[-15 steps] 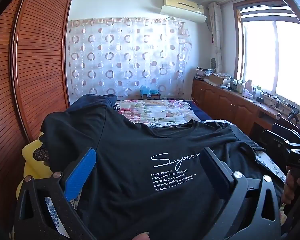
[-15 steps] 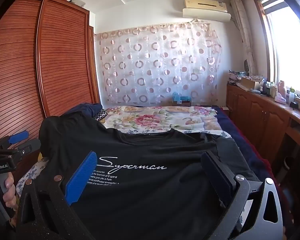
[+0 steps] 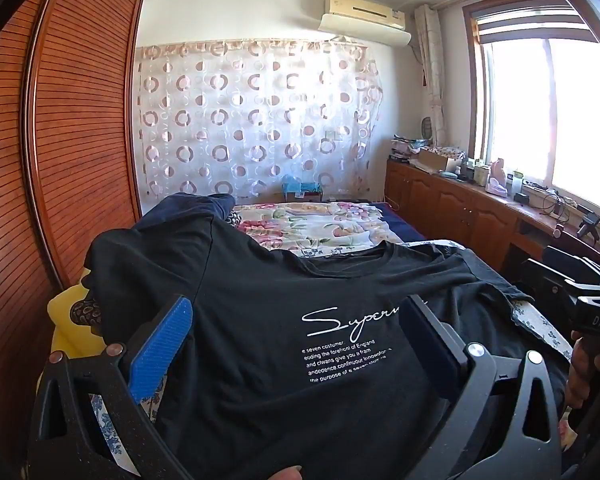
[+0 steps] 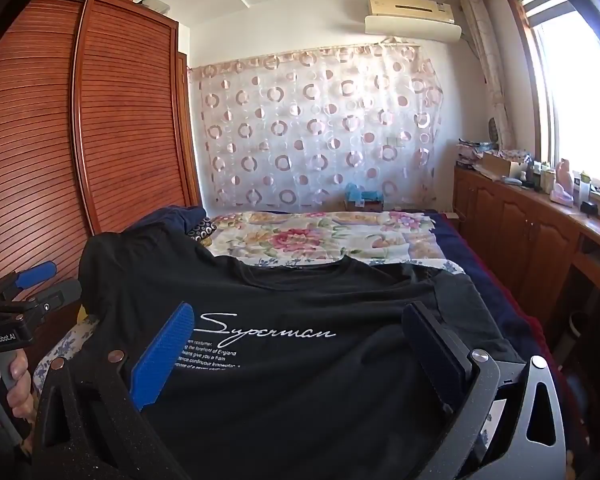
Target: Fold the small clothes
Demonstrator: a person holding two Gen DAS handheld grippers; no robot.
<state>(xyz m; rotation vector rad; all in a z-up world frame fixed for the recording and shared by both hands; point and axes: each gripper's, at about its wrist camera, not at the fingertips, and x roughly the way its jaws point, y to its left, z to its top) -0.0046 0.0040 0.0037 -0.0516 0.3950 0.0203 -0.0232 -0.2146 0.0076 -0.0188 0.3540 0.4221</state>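
Note:
A black T-shirt (image 3: 260, 280) (image 4: 300, 292) with white "Superman" lettering lies spread face-up on the bed, collar toward the far end. My left gripper (image 3: 296, 308) hovers over its near left part, jaws wide open and empty, blue pad (image 3: 160, 352) on the left. My right gripper (image 4: 300, 312) hovers over the near right part, equally open with nothing between its fingers. Each gripper shows at the edge of the other's view, held by a hand (image 3: 580, 364) (image 4: 16, 384). The shirt's near hem is hidden below both grippers.
A floral quilt (image 4: 320, 236) covers the far bed, with a dark blue garment (image 3: 188, 212) at its left. A slatted wooden wardrobe (image 4: 100, 128) runs along the left. Wooden cabinets (image 4: 520, 224) with clutter stand under the window on the right. A yellow object (image 3: 68, 308) sits at the bed's left edge.

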